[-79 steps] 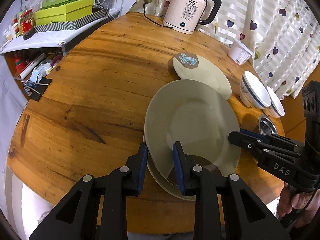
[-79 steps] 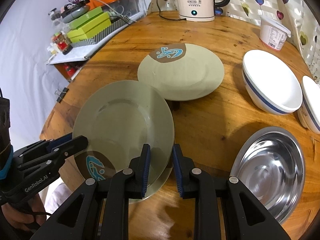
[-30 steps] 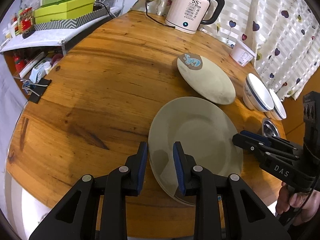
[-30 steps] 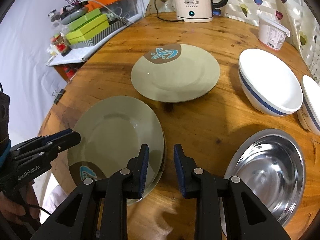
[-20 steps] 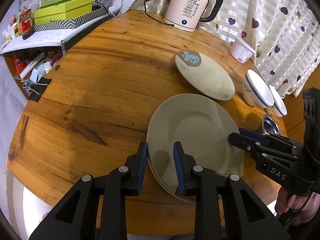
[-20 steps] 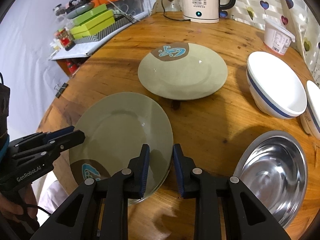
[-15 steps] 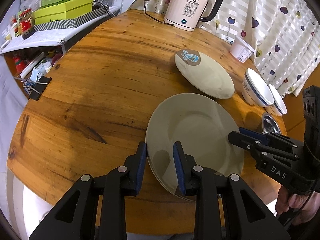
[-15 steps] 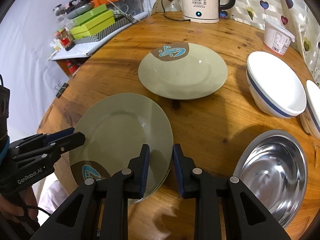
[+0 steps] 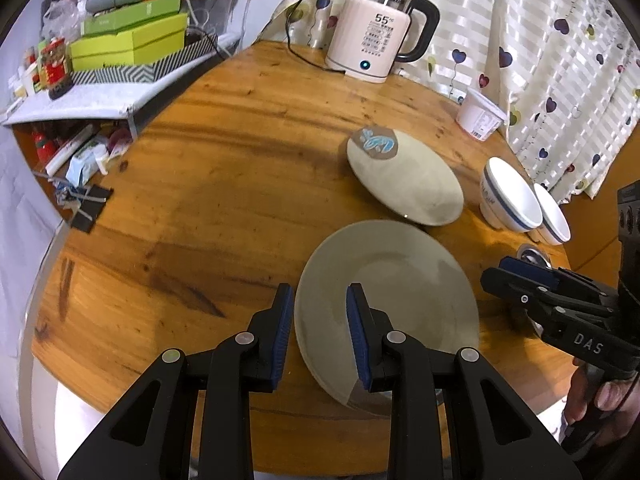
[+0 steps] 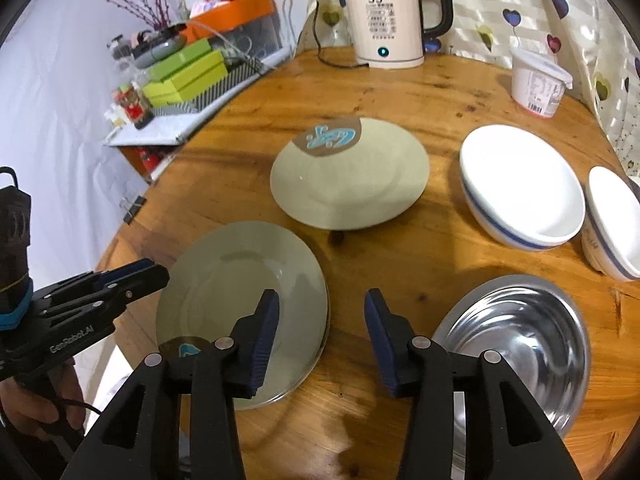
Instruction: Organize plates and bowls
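Observation:
A green plate (image 9: 392,280) (image 10: 240,276) lies flat on another plate at the table's near edge. My left gripper (image 9: 319,332) (image 10: 154,274) has the plate's left rim between its pads and stays shut on it. My right gripper (image 10: 322,320) (image 9: 504,278) hangs just above the plate's right rim. Its jaws are opening, and the rim shows in the gap untouched. Farther back, a second green plate (image 10: 352,188) (image 9: 412,188) with a brown patch and blue motif rests on something small and dark.
To the right are two white bowls with a blue stripe (image 10: 520,192) (image 10: 616,220) and a steel bowl (image 10: 516,340). A kettle (image 10: 384,20) and a white tub (image 10: 538,80) stand at the back of the round wooden table (image 9: 200,200). A cluttered shelf (image 9: 128,52) stands to its left.
The tilted plate has come down flat onto the plate under it. The right gripper's jaws have spread off the rim and lifted slightly. The left gripper has kept its place.

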A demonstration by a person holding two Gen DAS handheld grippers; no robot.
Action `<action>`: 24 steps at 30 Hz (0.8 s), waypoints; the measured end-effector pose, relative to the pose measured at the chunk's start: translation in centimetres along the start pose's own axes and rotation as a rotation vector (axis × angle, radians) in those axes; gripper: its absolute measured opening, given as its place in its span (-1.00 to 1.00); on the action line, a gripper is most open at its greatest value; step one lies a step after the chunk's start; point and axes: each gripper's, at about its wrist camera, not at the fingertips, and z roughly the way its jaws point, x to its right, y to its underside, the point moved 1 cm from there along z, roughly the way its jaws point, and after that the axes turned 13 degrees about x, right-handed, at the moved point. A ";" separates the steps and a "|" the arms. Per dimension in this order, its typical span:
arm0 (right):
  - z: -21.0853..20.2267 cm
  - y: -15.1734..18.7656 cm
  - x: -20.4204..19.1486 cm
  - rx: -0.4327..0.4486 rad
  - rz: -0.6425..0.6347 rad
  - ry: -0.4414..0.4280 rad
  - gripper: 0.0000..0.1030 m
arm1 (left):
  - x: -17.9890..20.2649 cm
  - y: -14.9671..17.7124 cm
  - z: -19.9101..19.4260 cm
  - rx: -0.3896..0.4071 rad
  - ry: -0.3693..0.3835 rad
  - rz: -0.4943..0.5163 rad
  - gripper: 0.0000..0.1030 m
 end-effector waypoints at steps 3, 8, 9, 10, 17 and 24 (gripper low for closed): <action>-0.5 -0.2 0.3 0.011 0.008 0.005 -0.13 | 0.5 -0.3 -0.1 0.010 0.005 0.013 -0.46; -0.8 -0.3 0.8 0.020 0.025 -0.002 -0.10 | 1.3 -0.8 0.0 0.016 0.014 0.030 -0.44; -0.9 -0.3 0.8 0.021 0.028 -0.004 -0.10 | 1.4 -0.9 0.0 0.016 0.015 0.032 -0.44; -0.9 -0.3 0.8 0.021 0.030 -0.007 -0.09 | 1.5 -1.0 0.1 0.017 0.015 0.035 -0.43; -1.2 -0.7 1.3 0.027 0.045 -0.009 -0.09 | 2.2 -1.5 0.4 0.022 0.020 0.051 -0.43; -1.1 -1.0 2.2 0.025 0.072 0.009 -0.09 | 2.5 -1.9 1.0 0.018 0.027 0.052 -0.43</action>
